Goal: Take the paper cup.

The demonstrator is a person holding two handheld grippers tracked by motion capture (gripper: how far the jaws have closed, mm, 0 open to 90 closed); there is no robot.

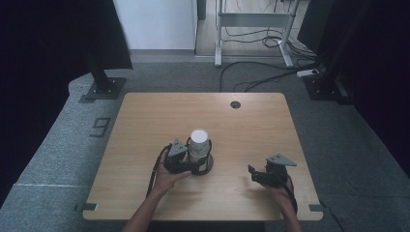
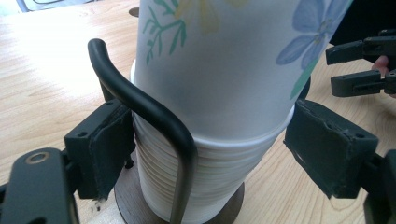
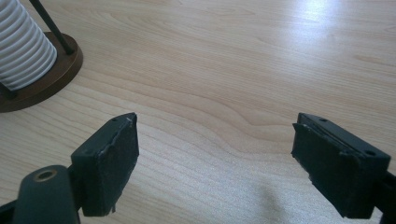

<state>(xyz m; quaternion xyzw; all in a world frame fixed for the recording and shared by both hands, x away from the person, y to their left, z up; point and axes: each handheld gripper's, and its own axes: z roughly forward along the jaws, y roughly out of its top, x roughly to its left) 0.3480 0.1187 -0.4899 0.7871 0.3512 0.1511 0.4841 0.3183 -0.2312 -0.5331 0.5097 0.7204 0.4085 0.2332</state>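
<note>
Paper cup stack (image 2: 219, 154) sits between left gripper's (image 2: 205, 149) wide jaws; right gripper's (image 3: 215, 163) gape empty

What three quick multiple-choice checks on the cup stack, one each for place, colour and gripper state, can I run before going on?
1. Where do the stacked cups stand?
A. on a round brown base by the left gripper
B. at the table's far edge, by the hole
C. on the floor

2. What colour is the holder's curved rod?
A. white
B. black
C. red

3. How is the right gripper?
A. shut on a cup
B. shut on nothing
C. open over bare wood

Answers:
1 A: the high view shows the stack on the base with the left gripper astride it.
2 B: the left gripper view shows it black.
3 C: the right gripper view shows its jaws wide apart over the table.
</note>
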